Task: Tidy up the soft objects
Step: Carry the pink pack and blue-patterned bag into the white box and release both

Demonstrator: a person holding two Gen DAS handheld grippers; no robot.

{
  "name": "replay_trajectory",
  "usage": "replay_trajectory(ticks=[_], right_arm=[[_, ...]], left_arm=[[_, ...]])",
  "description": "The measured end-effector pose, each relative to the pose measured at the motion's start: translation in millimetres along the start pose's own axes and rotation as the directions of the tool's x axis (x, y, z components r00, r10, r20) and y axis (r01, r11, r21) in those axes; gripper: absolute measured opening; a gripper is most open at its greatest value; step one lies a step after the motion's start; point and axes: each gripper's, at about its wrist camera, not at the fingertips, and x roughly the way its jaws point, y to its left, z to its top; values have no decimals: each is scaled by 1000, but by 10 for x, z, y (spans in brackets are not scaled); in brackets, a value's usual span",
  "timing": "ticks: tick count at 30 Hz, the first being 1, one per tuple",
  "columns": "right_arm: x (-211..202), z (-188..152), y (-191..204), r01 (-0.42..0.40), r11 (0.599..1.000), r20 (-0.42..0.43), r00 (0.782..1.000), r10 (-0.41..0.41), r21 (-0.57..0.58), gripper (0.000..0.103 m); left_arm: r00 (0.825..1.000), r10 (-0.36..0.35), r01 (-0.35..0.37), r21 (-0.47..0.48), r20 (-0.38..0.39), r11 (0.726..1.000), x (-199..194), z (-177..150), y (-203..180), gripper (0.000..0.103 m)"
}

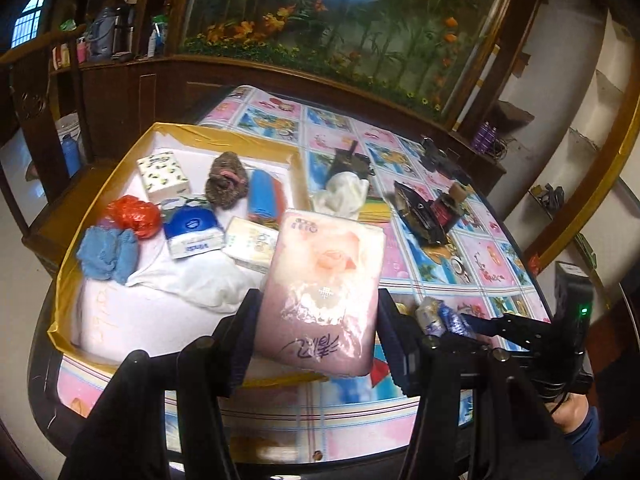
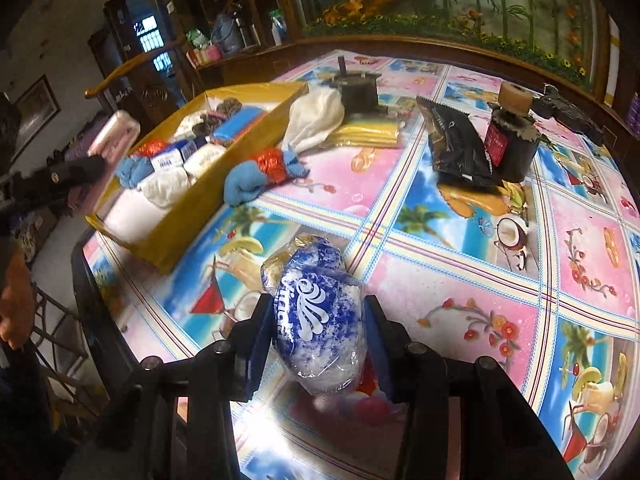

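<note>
Two claws each grip a soft pack: the left claw (image 1: pixel 316 344) clamps a pink tissue pack (image 1: pixel 324 288) over the yellow box (image 1: pixel 60 304), the right claw (image 2: pixel 318 344) squeezes a blue-white pack (image 2: pixel 316 316) above the surface (image 2: pixel 460 280).

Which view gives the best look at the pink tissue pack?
The left wrist view: the pink tissue pack fills the centre, rose print and handwriting visible, between the left claw fingers. The right wrist view shows only its end, small, at the far left edge.

A pale pink tissue pack (image 1: pixel 320 292), a blue-and-white speckled packet (image 2: pixel 320 316), a yellow-edged box (image 1: pixel 64 292), a pink-and-blue checked tablecloth (image 2: pixel 460 264).
</note>
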Motion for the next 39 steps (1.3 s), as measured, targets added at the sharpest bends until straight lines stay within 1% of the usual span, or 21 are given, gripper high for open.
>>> replay_trajectory(ticks=[2, 7, 11, 15, 21, 25, 29, 35, 39], right_arm=[[-60, 42, 14, -13, 1000, 21, 1000, 13, 14, 48], [-153, 197, 150, -81, 996, 58, 995, 79, 28, 48], [-187, 334, 385, -175, 984, 83, 981, 174, 8, 48], [-105, 481, 727, -219, 975, 75, 972, 222, -47, 48], [132, 671, 1198, -255, 960, 35, 965, 260, -118, 49], [382, 768, 1427, -262, 955, -1, 964, 265, -139, 49], [596, 847, 1556, -263, 952, -34, 965, 261, -156, 49], [813, 848, 1697, -230, 950, -68, 973, 220, -210, 49], [919, 813, 1746, -207, 950, -80, 978, 193, -233, 49]], left_arm=[[1000, 12, -12, -3, 1, 1000, 4, 16, 58, 55], [997, 75, -75, -10, 16, 997, -38, 49, 253, 55], [994, 106, -105, -40, 15, 994, -70, 41, 445, 55], [992, 128, -127, -72, 4, 989, -48, 25, 594, 55], [989, 148, -148, -105, -8, 983, -1, 5, 767, 55], [987, 157, -159, -124, -23, 980, 48, -23, 880, 55], [983, 182, -185, -134, -35, 973, 82, -46, 970, 55], [978, 199, -205, -150, -57, 967, 129, -77, 1096, 55], [975, 213, -219, -142, -59, 965, 140, -93, 1128, 55]])
